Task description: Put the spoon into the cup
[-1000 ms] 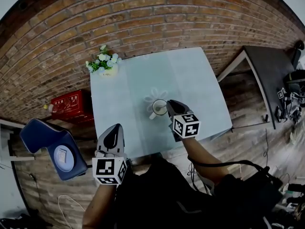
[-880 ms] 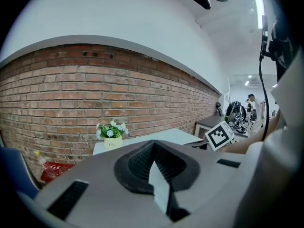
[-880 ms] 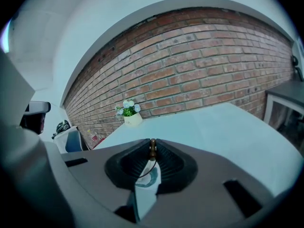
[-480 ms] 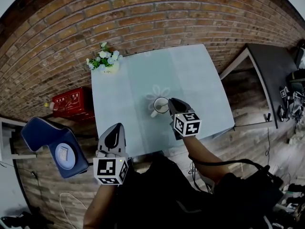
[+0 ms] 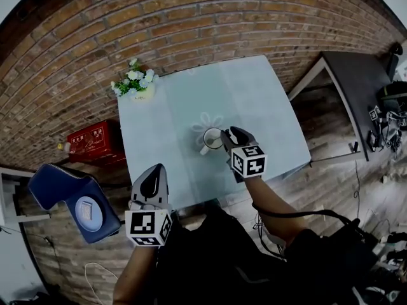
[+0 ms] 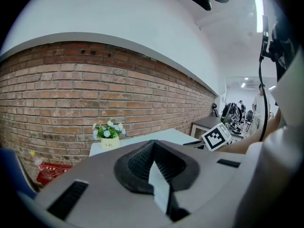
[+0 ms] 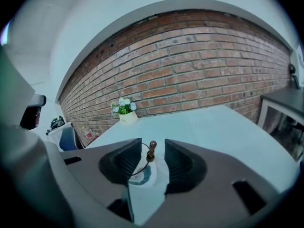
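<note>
A white cup (image 5: 212,138) stands on a flower-shaped mat on the pale table (image 5: 254,100). In the right gripper view the cup (image 7: 142,175) holds a spoon whose brown knobbed handle (image 7: 152,152) sticks up out of it. My right gripper (image 5: 227,136) is at the cup's right rim. Its jaws are opening, and the handle stands free in the gap of this right gripper (image 7: 152,144) with no pad pressing on it. My left gripper (image 5: 152,178) hangs at the table's near edge, well left of the cup. In its own view the left gripper (image 6: 153,144) is shut and holds nothing.
A small pot of white flowers (image 5: 137,84) sits at the table's far left corner, against a brick wall. A red box (image 5: 89,142) and a blue chair (image 5: 73,199) stand on the floor to the left. A dark desk (image 5: 359,88) is at the right.
The right gripper's jaws look spread wider at the cup than before. Both hands have stayed where they were, and the cup has not moved.
</note>
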A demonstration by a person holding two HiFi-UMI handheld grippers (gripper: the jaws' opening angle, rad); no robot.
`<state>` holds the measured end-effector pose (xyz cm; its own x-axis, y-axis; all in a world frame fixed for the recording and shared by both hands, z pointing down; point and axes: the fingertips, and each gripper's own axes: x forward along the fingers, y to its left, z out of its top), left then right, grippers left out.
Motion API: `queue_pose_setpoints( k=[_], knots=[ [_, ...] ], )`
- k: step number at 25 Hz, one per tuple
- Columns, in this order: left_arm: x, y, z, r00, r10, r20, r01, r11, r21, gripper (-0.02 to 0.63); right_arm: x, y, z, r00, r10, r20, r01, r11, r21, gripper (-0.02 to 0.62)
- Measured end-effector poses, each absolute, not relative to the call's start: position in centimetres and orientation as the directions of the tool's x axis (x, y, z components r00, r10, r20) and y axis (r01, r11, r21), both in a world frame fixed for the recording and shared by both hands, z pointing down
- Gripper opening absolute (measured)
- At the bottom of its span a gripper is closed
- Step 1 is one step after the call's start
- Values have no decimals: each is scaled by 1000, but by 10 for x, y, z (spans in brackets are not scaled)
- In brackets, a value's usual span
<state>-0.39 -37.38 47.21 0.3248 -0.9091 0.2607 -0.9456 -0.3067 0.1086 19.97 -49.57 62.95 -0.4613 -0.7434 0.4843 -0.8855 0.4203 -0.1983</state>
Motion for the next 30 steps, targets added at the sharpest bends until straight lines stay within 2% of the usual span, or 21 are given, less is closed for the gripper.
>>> queue_pose_setpoints(
  k=[10,18,30],
  knots=[
    [-7,-384,460,430,-877,217,-903,-411,128,9,208,-483,572,-395,-822,410,-919,348,-186,156],
    [-11,-389,448,503,-846,177,-864,-484,141,9,216,-461,512,-325,-889,323,-943,281,-177,77],
    [-16,-397,431,563,-814,141,-826,-547,138,9,202,-417,446,-307,-921,242,-951,284,-123,46]
  ],
)
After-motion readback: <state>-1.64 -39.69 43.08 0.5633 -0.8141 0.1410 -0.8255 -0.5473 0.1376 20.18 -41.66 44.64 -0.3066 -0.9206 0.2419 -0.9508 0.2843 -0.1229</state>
